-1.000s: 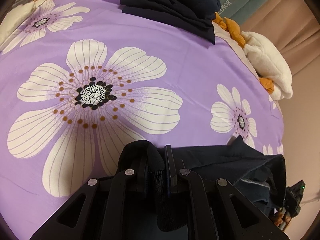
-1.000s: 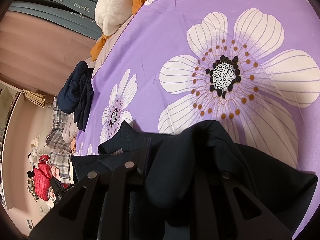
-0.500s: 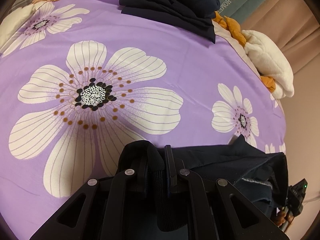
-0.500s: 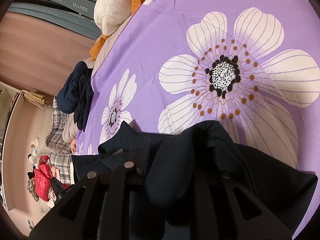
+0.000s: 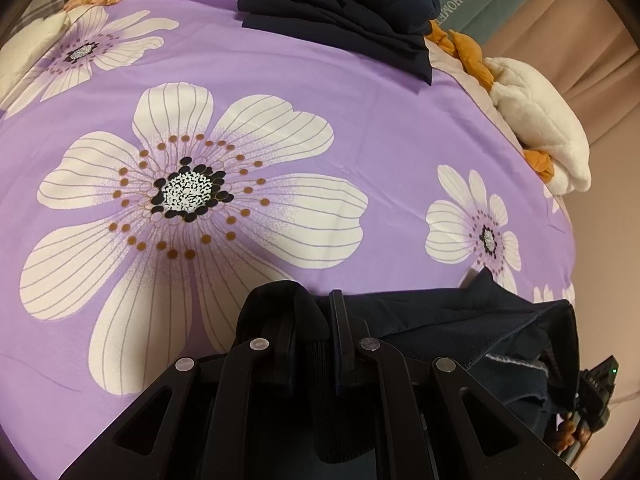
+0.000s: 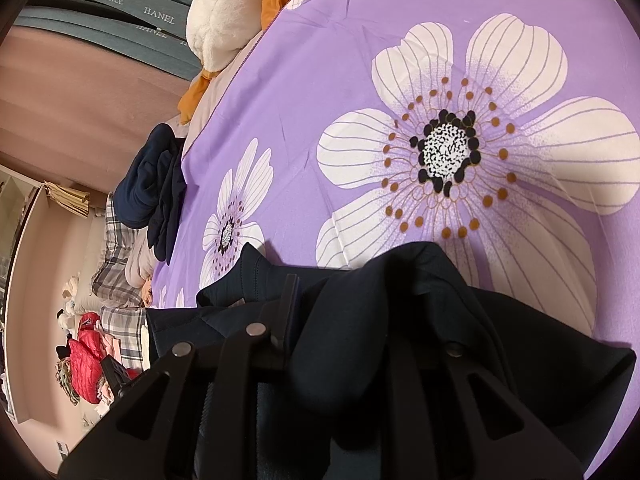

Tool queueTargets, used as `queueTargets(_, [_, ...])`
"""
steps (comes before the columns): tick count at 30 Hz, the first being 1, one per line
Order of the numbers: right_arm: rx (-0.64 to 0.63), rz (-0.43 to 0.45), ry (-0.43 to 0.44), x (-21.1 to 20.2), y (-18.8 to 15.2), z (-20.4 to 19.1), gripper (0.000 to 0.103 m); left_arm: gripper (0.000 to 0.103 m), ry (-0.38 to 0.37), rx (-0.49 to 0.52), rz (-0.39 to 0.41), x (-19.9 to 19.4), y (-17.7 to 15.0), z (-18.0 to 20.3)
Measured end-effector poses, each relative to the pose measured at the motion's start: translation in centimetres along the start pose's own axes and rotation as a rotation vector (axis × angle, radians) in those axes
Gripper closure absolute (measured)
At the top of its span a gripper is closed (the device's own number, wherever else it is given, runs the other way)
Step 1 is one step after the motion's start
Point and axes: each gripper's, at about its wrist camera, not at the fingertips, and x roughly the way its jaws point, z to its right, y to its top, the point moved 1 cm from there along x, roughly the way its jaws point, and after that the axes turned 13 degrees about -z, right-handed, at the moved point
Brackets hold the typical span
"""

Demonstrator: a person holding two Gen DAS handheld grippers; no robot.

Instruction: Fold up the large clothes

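A dark navy garment [image 5: 460,320] hangs between my two grippers over the near edge of a purple bed sheet with large white flowers [image 5: 280,92]. My left gripper [image 5: 316,308] is shut on a fold of the garment, which drapes over its left finger. My right gripper [image 6: 340,304] is shut on another part of the same garment [image 6: 400,320]; cloth covers its right finger. The far end of the garment stretches left in the right wrist view [image 6: 240,284].
A pile of folded dark clothes [image 5: 344,8] lies at the far edge of the bed, also in the right wrist view [image 6: 152,184]. A white and orange plush toy [image 5: 536,120] lies at the right edge. A clothes heap with a red jacket [image 6: 84,364] sits beyond the bed.
Almost nothing has changed. Both grippers stay shut on the garment; the left view has drifted very slightly.
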Motion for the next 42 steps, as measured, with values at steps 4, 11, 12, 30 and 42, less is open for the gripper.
queueTargets(4, [0.001, -0.001, -0.001, 0.1, 0.0, 0.1, 0.084, 0.094, -0.001, -0.002, 0.000, 0.0, 0.0, -0.1])
queueTargets(11, [0.006, 0.000, 0.002, 0.1, 0.0, 0.1, 0.083, 0.094, 0.003, -0.004, -0.001, 0.1, 0.1, -0.1])
queueTargets(12, [0.006, 0.000, 0.001, 0.1, 0.0, 0.1, 0.083, 0.093, 0.003, -0.005, -0.001, 0.1, 0.1, -0.1])
queueTargets(30, [0.016, -0.001, 0.005, -0.1, 0.0, -0.1, 0.082, 0.093, 0.001, -0.021, -0.009, 0.1, 0.2, -0.3])
queueTargets(42, [0.044, 0.040, 0.011, -1.2, 0.1, 0.1, 0.070, 0.088, 0.010, -0.035, -0.003, -0.2, 0.1, -0.1])
